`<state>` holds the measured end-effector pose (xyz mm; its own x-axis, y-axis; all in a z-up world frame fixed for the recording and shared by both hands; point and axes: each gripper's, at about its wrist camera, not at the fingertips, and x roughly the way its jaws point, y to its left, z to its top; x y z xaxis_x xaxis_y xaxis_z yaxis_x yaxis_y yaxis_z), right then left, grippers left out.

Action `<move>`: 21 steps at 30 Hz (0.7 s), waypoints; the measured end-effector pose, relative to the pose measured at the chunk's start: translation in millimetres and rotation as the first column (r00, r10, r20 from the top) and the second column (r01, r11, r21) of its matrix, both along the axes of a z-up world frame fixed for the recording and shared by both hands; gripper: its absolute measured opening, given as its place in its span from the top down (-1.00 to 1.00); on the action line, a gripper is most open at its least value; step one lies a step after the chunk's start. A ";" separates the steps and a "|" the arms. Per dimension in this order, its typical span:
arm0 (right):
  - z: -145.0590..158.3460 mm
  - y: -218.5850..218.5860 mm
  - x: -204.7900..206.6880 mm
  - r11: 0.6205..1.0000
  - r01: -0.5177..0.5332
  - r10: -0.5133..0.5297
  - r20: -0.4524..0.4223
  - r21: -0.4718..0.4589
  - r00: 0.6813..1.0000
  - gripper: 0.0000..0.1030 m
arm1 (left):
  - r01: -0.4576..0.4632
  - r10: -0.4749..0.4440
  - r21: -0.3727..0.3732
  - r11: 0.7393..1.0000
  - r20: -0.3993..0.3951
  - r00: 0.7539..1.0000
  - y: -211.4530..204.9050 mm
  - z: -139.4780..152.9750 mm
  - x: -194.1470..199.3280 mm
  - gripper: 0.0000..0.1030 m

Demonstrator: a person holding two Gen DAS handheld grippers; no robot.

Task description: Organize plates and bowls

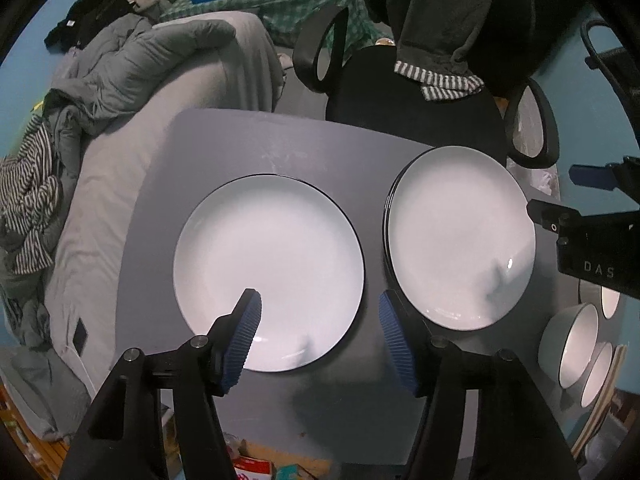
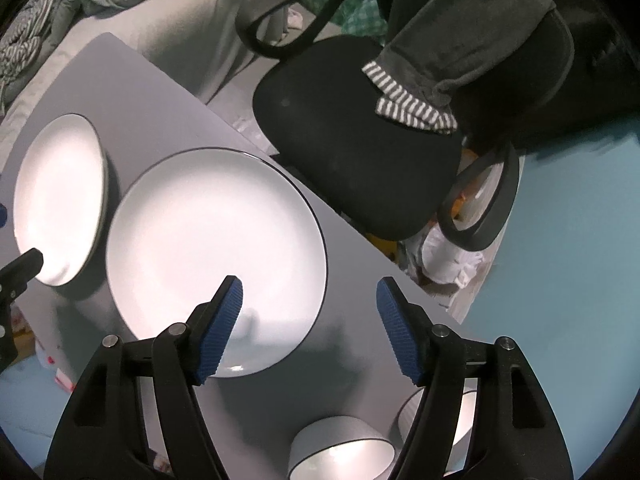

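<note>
Directly beneath the wide-open left claw [image 1: 320, 320], a white plate [image 1: 268, 256].

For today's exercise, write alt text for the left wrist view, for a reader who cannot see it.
The open left gripper hovers above a grey table holding two white plates: a single plate straight ahead and a small stack of plates to its right. Grey bowls sit at the far right, below the right gripper.

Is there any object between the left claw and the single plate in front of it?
Nothing visible. The open left claw hangs over the near edge of the single plate; the plate stack lies apart, to its right.
</note>
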<state>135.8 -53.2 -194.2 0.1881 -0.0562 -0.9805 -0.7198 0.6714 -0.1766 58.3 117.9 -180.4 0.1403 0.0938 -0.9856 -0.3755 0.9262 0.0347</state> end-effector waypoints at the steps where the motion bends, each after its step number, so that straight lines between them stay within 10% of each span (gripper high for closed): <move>1: 3.5 1.5 -1.6 1.000 -0.008 0.008 0.001 0.005 1.000 -0.34 | 0.000 0.000 -0.005 1.000 0.002 1.000 2.3 1.5 -2.1 -0.21; 21: 20.9 62.2 -33.5 0.988 -0.135 0.136 -0.018 0.073 0.991 -0.34 | -0.177 0.175 -0.038 0.984 -0.034 0.984 74.0 -13.8 -66.7 -0.22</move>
<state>102.2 9.0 -173.3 0.1662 0.0388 -0.9853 -0.8082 0.5778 -0.1136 -8.5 191.9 -194.2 0.0950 0.0737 -0.9927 -0.5320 0.8466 0.0119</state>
